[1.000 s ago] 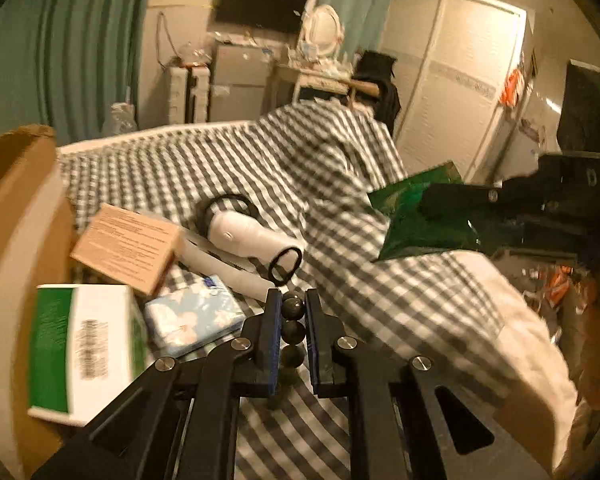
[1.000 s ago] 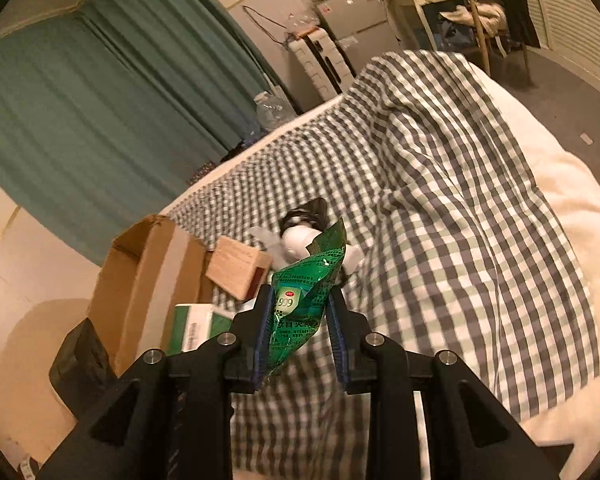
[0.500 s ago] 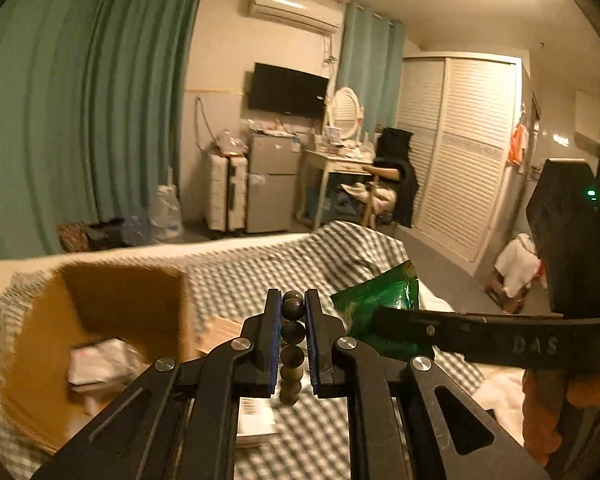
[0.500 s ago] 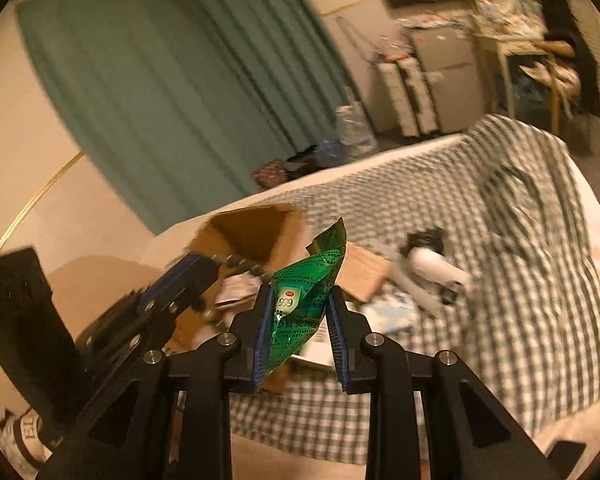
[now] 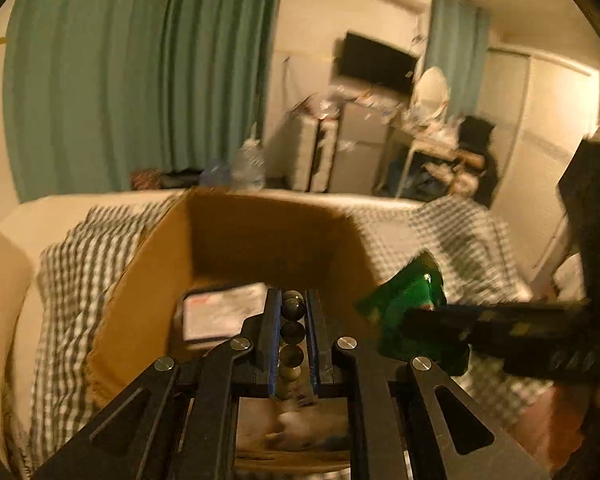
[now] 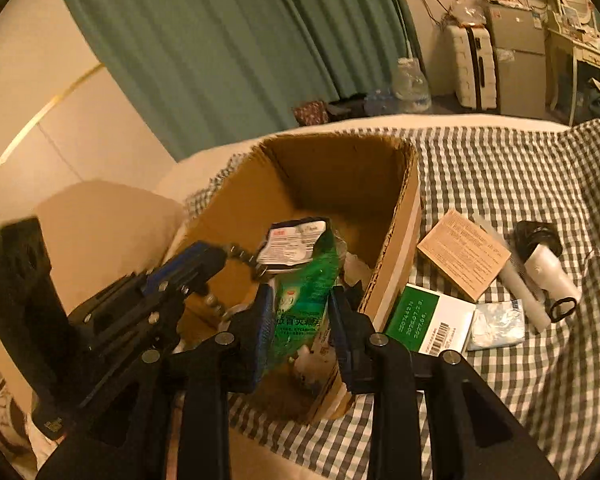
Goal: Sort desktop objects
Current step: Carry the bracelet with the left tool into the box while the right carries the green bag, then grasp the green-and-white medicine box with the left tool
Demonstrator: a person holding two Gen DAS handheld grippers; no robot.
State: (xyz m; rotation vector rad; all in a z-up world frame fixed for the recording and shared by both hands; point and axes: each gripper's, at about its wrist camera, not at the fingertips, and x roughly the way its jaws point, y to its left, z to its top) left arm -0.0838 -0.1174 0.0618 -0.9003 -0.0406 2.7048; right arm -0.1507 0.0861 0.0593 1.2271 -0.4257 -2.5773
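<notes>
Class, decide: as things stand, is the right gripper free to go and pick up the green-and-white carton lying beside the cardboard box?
Probably not yet: the right gripper, jaws opening, has the green foil packet between its fingers over the open cardboard box. The green-and-white carton itself lies uncovered.

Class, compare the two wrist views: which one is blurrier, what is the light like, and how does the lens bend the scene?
Left wrist view: motion-smeared, the cardboard box and checked cloth soft. Right wrist view: sharper, the print on the green packet partly legible. Both: dim, warm yellow light, dark vignetted corners, fisheye bending of the curtain folds.
</notes>
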